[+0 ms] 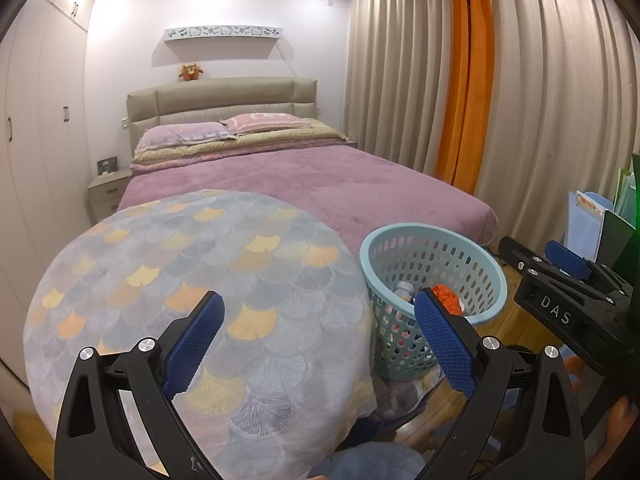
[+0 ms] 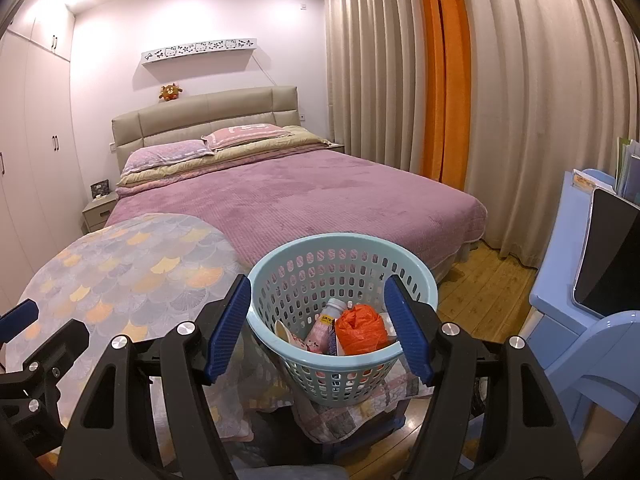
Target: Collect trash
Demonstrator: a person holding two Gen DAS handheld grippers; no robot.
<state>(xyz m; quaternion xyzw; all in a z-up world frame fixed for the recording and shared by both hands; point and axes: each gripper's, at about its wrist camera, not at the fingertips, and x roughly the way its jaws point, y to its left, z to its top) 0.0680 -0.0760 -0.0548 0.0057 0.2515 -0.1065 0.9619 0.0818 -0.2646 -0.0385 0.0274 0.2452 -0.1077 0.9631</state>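
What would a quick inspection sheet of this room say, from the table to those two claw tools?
Surface: round table under a fan-patterned cloth, nothing on its visible part.
Job's things: light blue basket holds a pink bottle, an orange bag and a cup.
Clutter: nothing seen loose on the floor.
Grippers: left gripper and right gripper both open, holding nothing.
Cables: nothing seen.
Surroundings: bed with purple cover, beige curtains, wardrobe, blue chair.
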